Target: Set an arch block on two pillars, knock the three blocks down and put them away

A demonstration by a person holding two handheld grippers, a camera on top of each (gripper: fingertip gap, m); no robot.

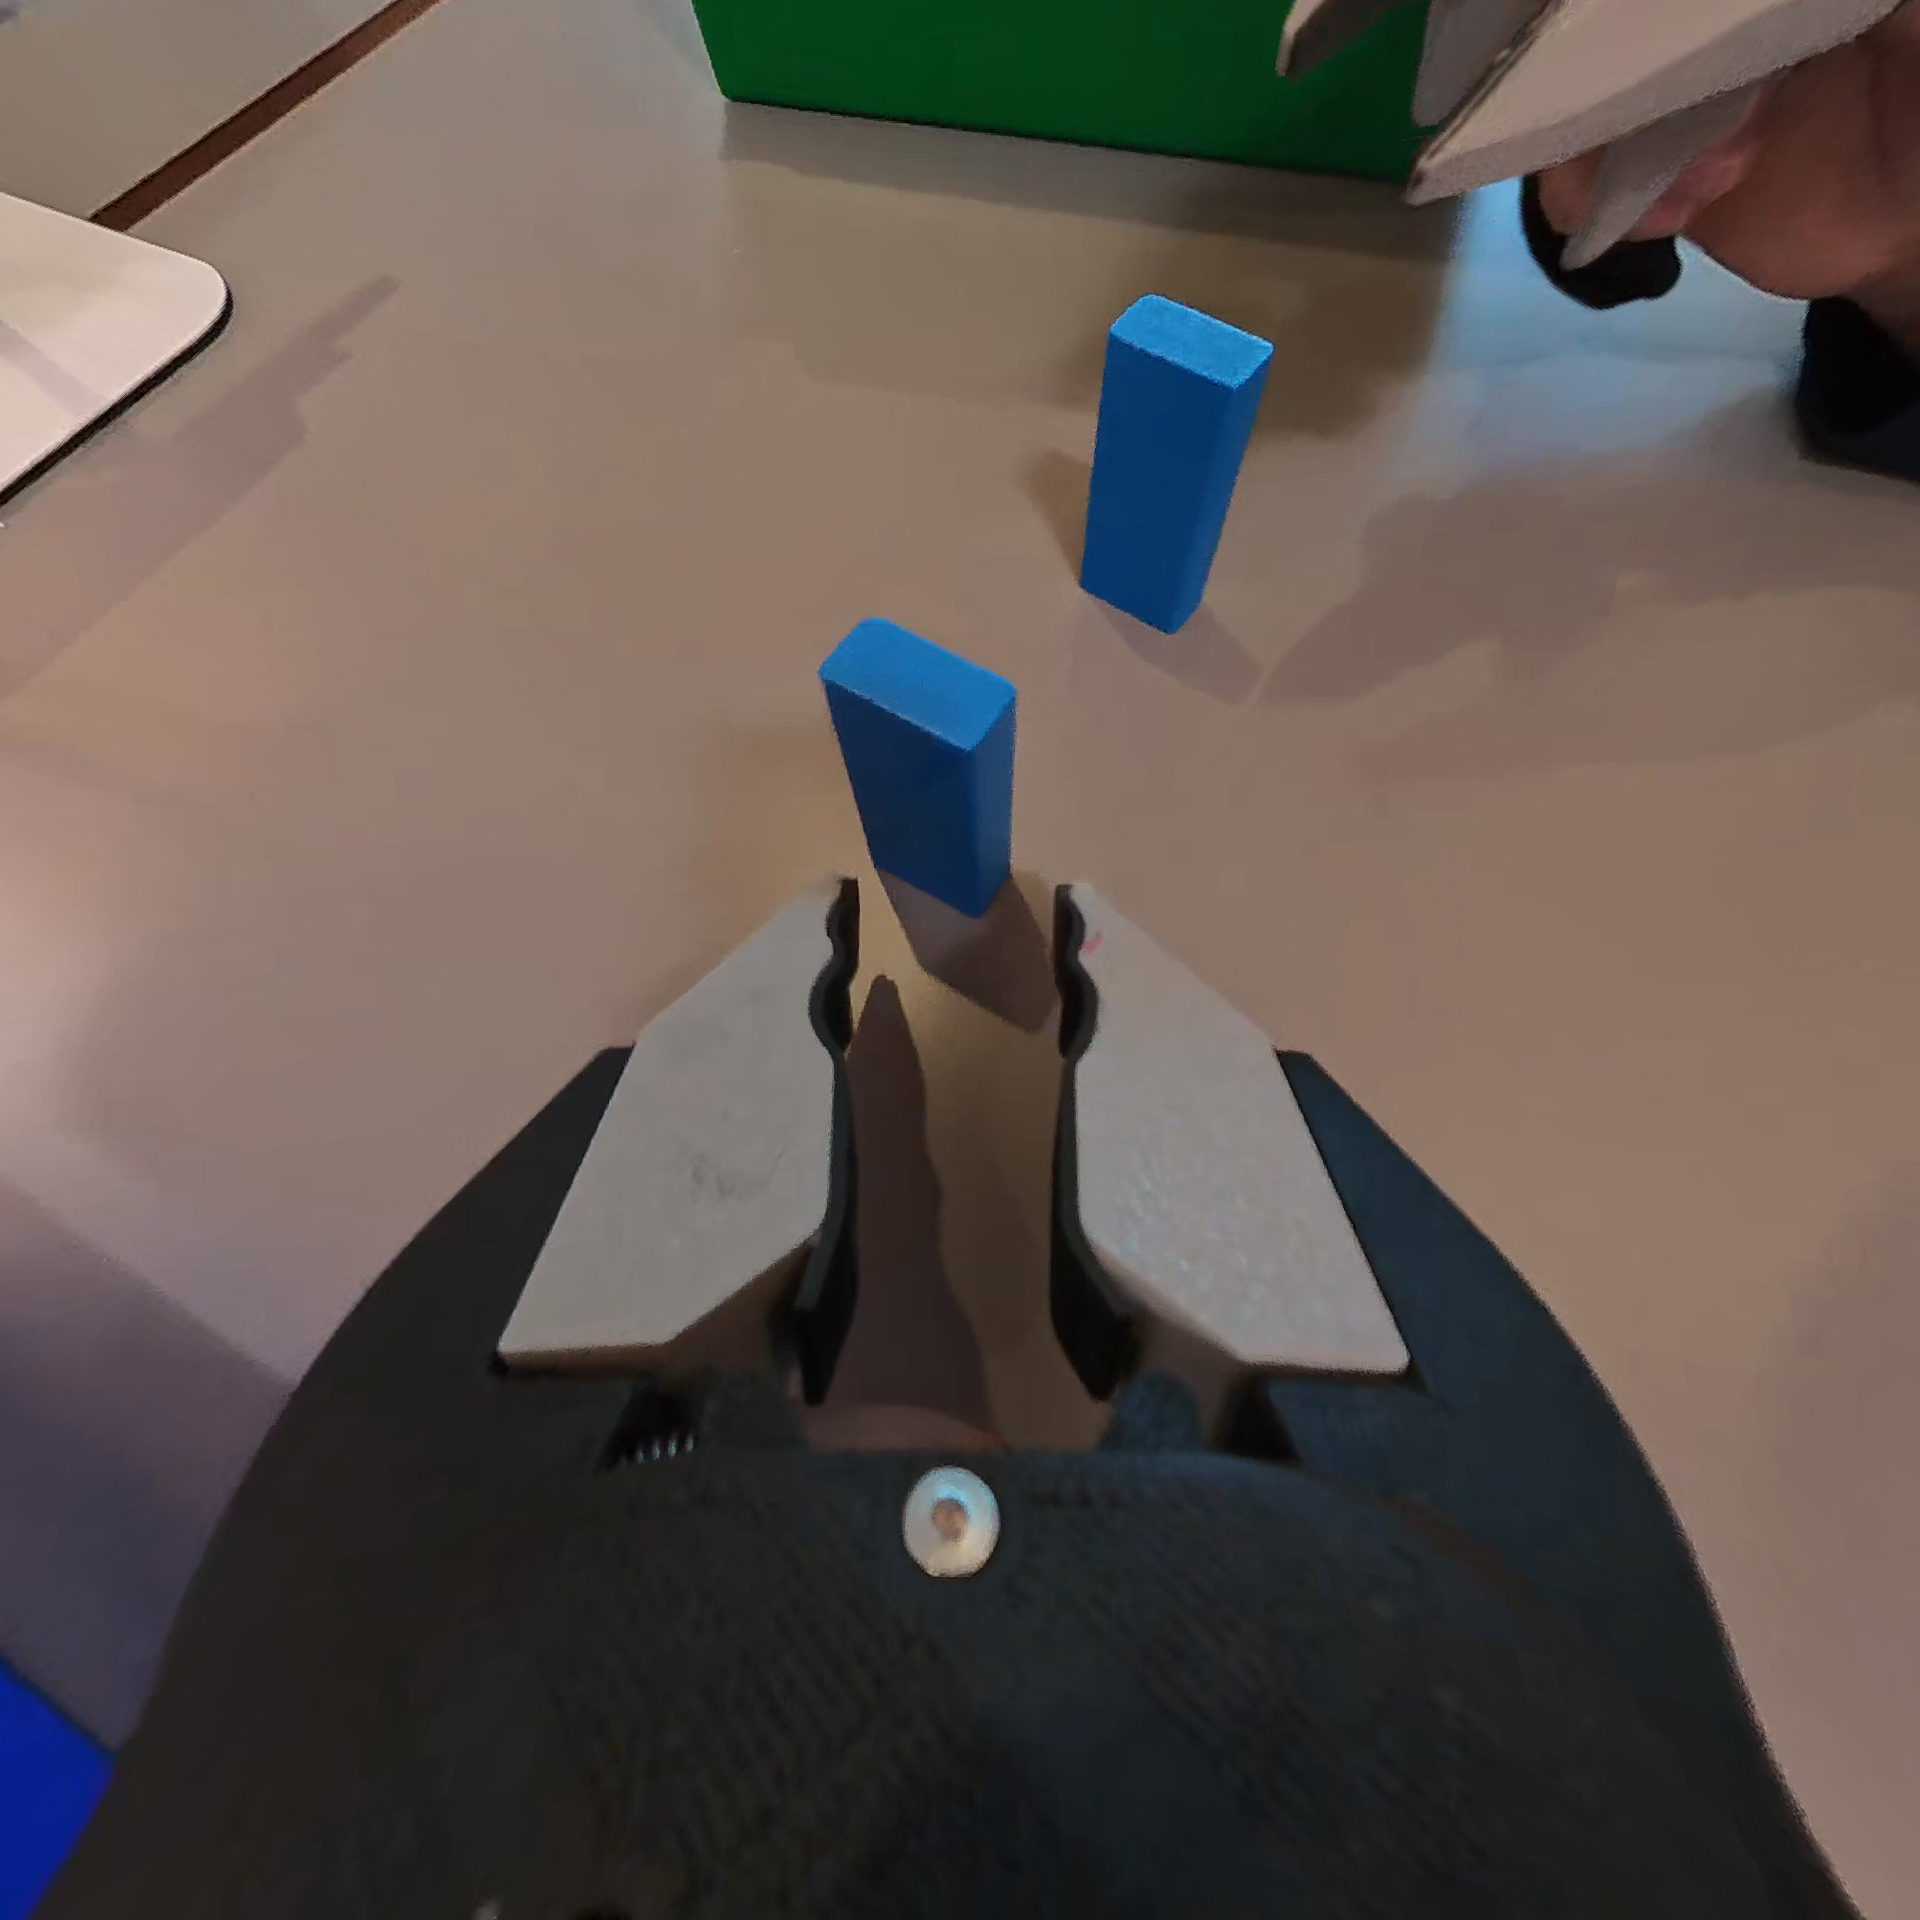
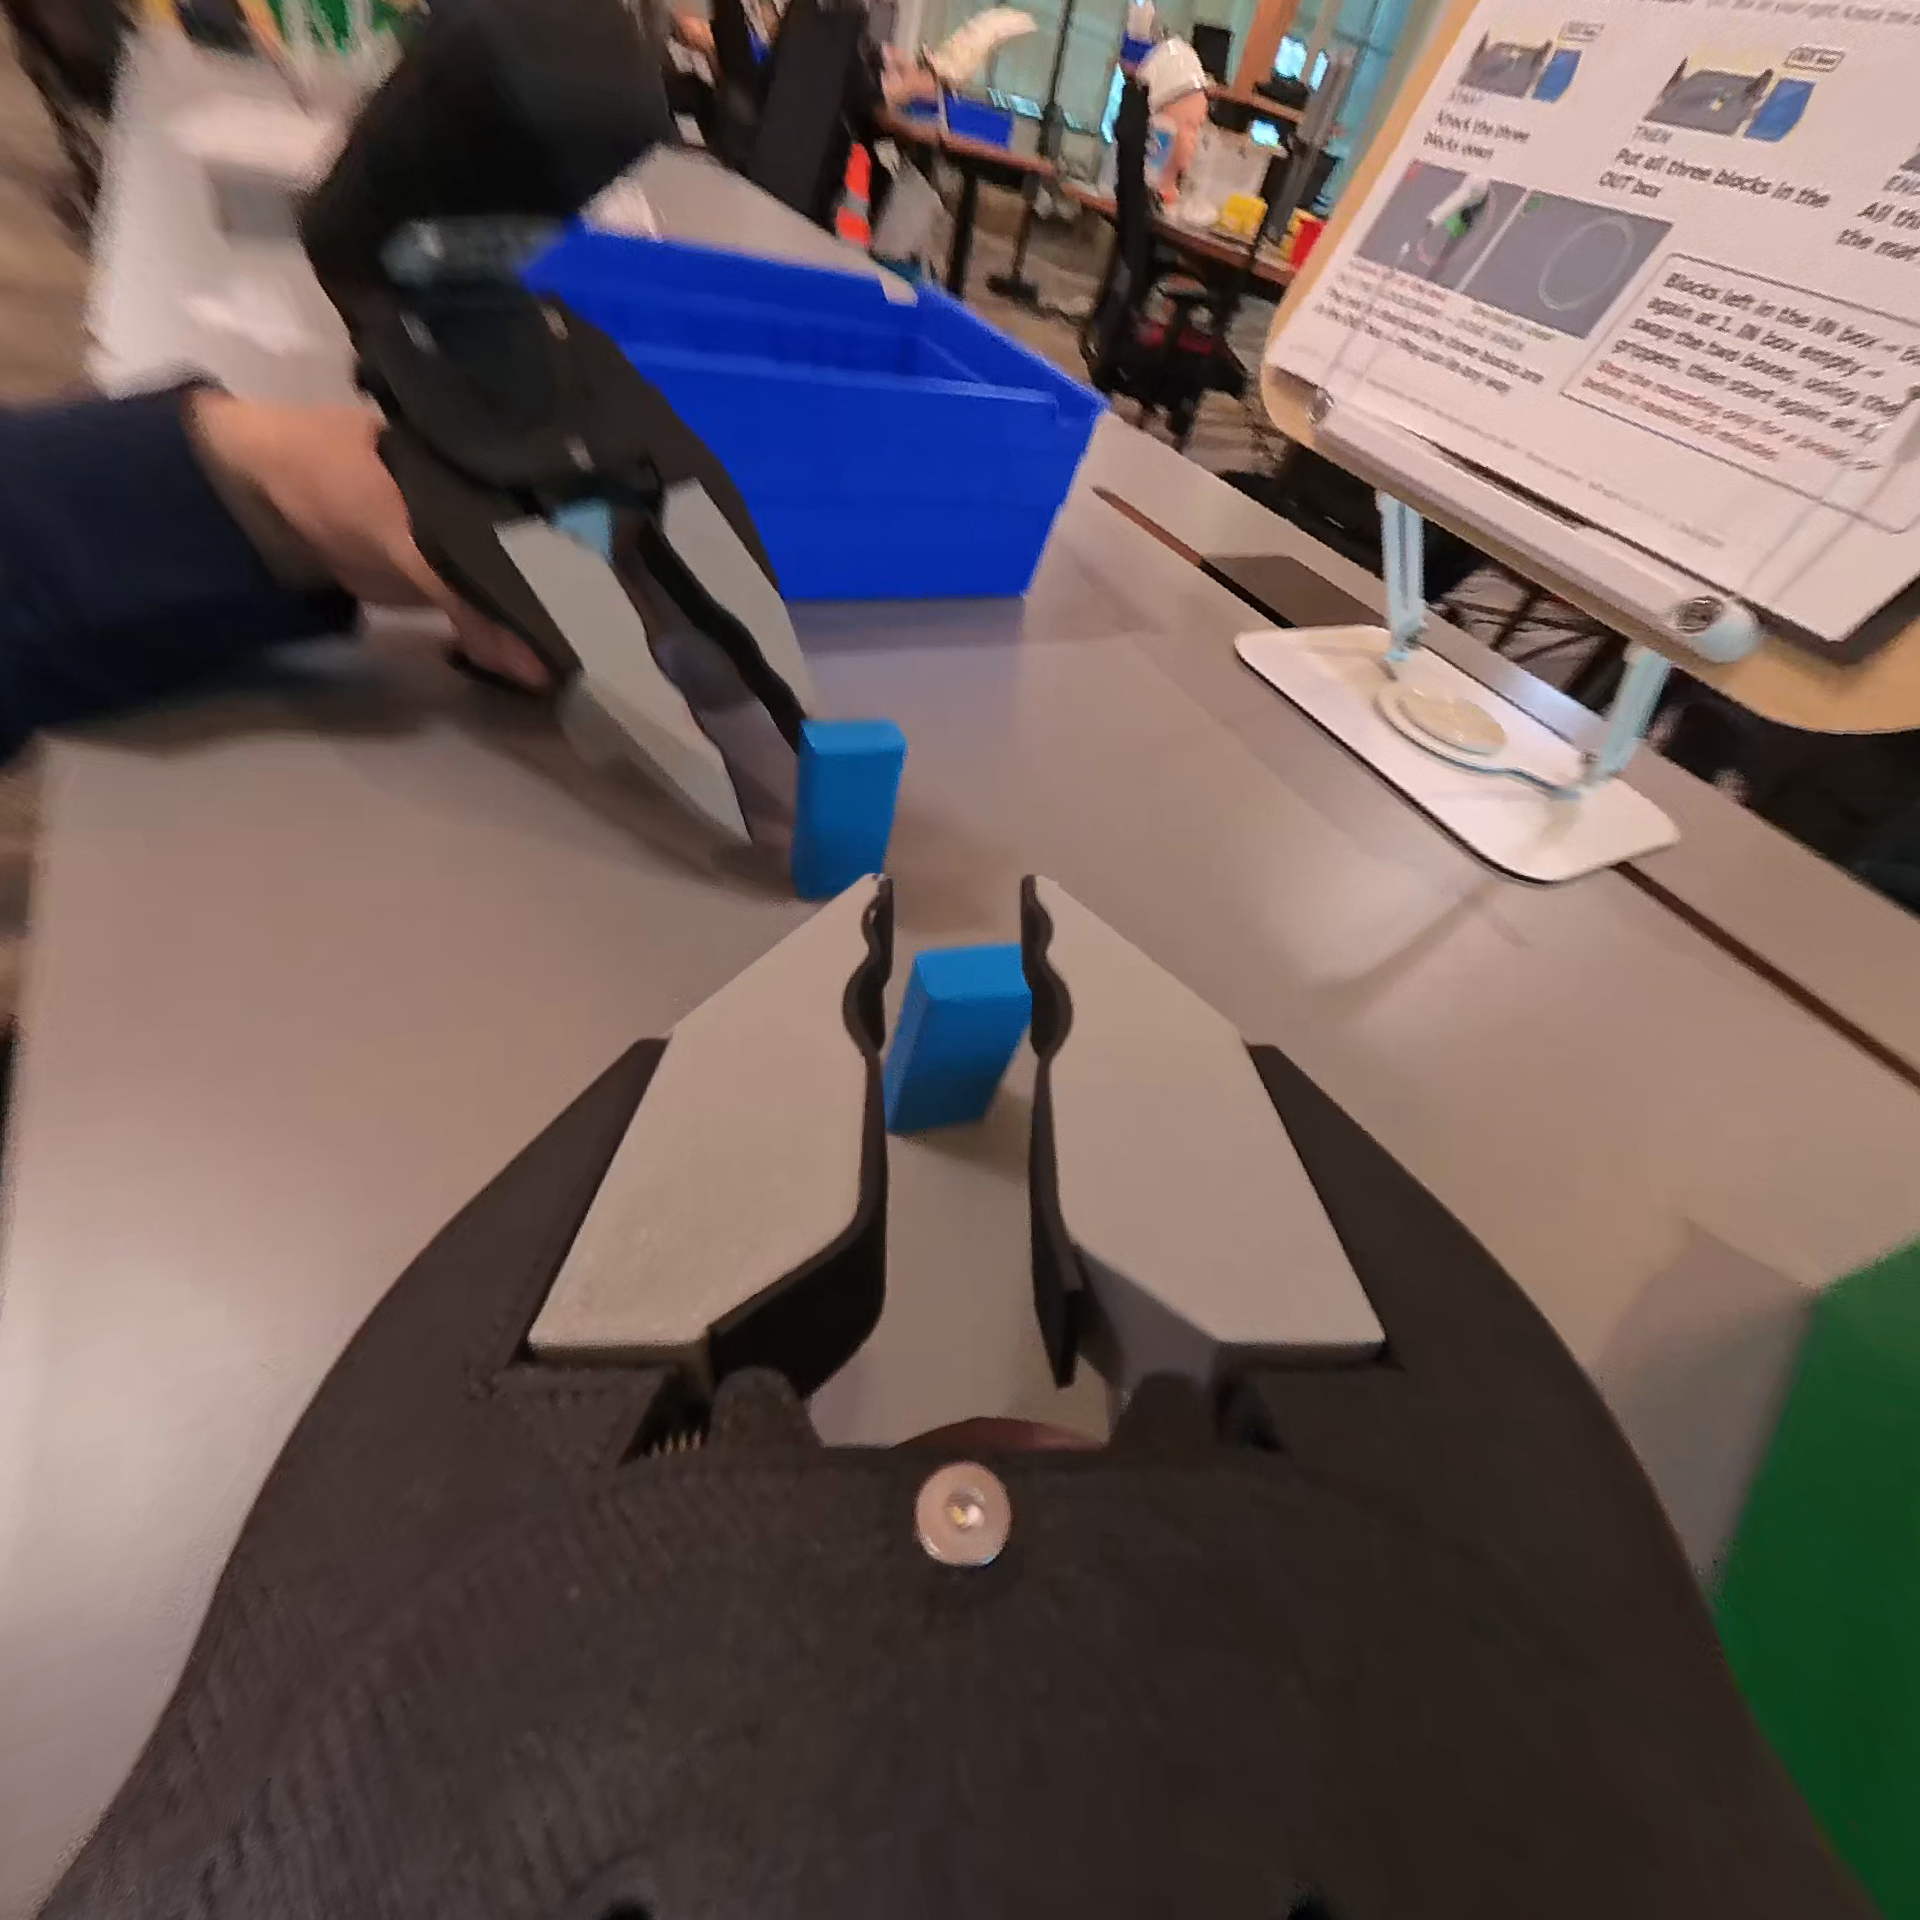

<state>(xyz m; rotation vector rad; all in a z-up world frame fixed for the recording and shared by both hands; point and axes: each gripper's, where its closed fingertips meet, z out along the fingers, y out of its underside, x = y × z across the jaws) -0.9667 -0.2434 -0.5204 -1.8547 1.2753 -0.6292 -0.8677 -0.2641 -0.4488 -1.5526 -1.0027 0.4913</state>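
I am looking along my left tongs [image 1: 956, 904] and their jaws are standing moderately apart with nothing between the pads. One blue pillar block [image 1: 920, 764] is standing upright on the grey table [image 1: 520, 623] just beyond the fingertips, its foot close to the gap's mouth, yet neither pad is touching it. The right wrist view is confirming this: the left tongs [image 2: 774, 821] are sitting just to the left of that block [image 2: 844, 805], their fingers spread, and I cannot tell from there whether the nearer tip is brushing the block's side.

The second blue pillar block [image 1: 1174, 457] is standing upright farther off and to the right in the left view, well apart from the first. In the right wrist view my right tongs [image 2: 956, 914] are hanging above it, so the block [image 2: 956, 1039] is showing in the gap between the fingers. The right pad is overlapping the block's top edge in that view, while a sliver of space is showing on the left side; I am reading these jaws as narrowly parted rather than clamped. In the left view, the right tongs [image 1: 1507, 125] are appearing only at the top corner, with a hand [image 1: 1787, 197] behind them, clearly higher than the block.

A blue bin [image 2: 862, 416] is sitting behind the left tongs, a green box [image 1: 1049, 73] is standing beyond the pillars, and a document stand [image 2: 1455, 748] is resting to the right.
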